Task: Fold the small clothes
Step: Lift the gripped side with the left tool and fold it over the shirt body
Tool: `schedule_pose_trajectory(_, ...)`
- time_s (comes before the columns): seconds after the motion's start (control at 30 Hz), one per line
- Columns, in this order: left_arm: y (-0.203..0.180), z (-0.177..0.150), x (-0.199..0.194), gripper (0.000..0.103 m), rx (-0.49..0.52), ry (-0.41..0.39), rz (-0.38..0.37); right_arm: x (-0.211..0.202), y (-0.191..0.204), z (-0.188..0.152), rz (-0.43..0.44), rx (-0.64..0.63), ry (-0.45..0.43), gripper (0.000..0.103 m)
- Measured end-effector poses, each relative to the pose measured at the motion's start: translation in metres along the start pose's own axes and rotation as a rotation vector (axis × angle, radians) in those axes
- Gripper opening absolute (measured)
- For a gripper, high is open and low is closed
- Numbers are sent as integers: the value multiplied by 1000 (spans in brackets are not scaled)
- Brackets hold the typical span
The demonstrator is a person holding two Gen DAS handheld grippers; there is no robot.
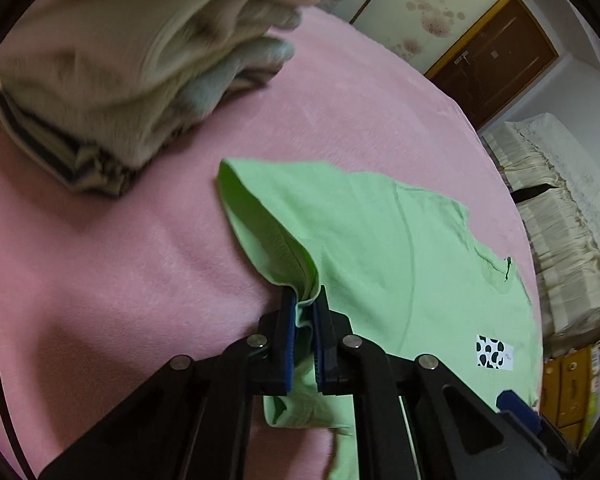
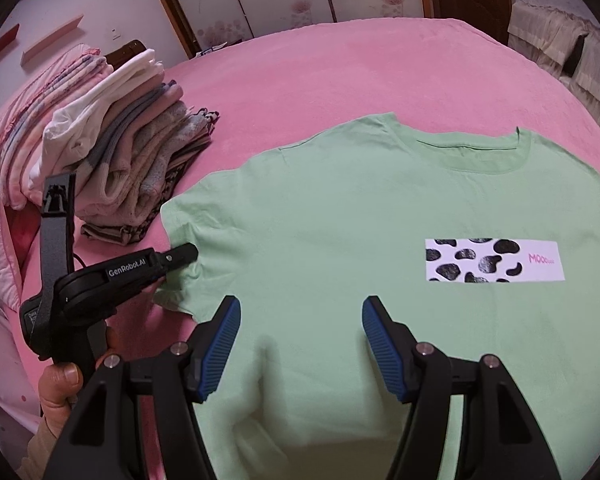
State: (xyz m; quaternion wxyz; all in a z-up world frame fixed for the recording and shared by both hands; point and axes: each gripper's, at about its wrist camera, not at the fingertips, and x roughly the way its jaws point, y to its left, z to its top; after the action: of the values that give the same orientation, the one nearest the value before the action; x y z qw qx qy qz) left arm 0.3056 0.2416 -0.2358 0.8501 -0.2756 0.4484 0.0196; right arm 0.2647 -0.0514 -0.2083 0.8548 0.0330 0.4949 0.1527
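You have the green shirt [image 2: 340, 216] lying face up and nearly flat on the pink blanket [image 2: 340, 60], its cow-print patch [image 2: 494, 260] toward one side of the chest and its collar on the far side from you. Your left gripper [image 1: 305, 312] is clenched on the hem of the sleeve [image 1: 268, 220], which bunches between the blue pads [image 1: 288, 344]; from the right wrist view you see that same gripper at the shirt's sleeve edge. Your right gripper [image 2: 300, 344] hangs above the shirt's lower body with its jaws apart and nothing between them. Treat the shirt as light, soft and limp: it will likely sag and crease wherever you don't support it, and a pinch through one layer may slide, so take hems and seams, where the cloth is doubled. For the right gripper, the hem nearest you or the shoulder seam looks the better hold than the open middle. Beside the sleeve, the stack of folded clothes [image 2: 112, 152] sits close, just apart from the shirt, so a wide outward swing could topple it. Beyond the collar the blanket lies bare and gives you room; fold inward, toward the patch.
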Motion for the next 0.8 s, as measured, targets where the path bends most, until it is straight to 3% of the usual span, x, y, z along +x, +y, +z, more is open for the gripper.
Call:
schedule_pose_trajectory(0.27, -90, 2, -22, 5, 181, -54, -12, -32, -29, -7, -4, 61, -55, 64)
schedule_pose_trajectory(0.4, -145, -17, 3, 5, 295, 4, 9, -51, -57, -10, -40, 115, -88, 64)
schedule_pose_trajectory(0.47, -160, -26, 16, 17, 316, 54, 19, -58, -71, -12, -57, 141, -96, 64)
schedule_pose_trajectory(0.53, -169, -34, 30, 30, 294, 103, 21, -62, -82, -15, -66, 163, -99, 64)
schedule_pose_trajectory(0.67, -160, -35, 31, 31, 235, 111, -17, -67, -95, -18, -81, 178, -101, 64)
schedule_pose_trajectory(0.8, -135, -38, 13, 31, 207, 52, -9, -64, -96, -18, -78, 169, -96, 64)
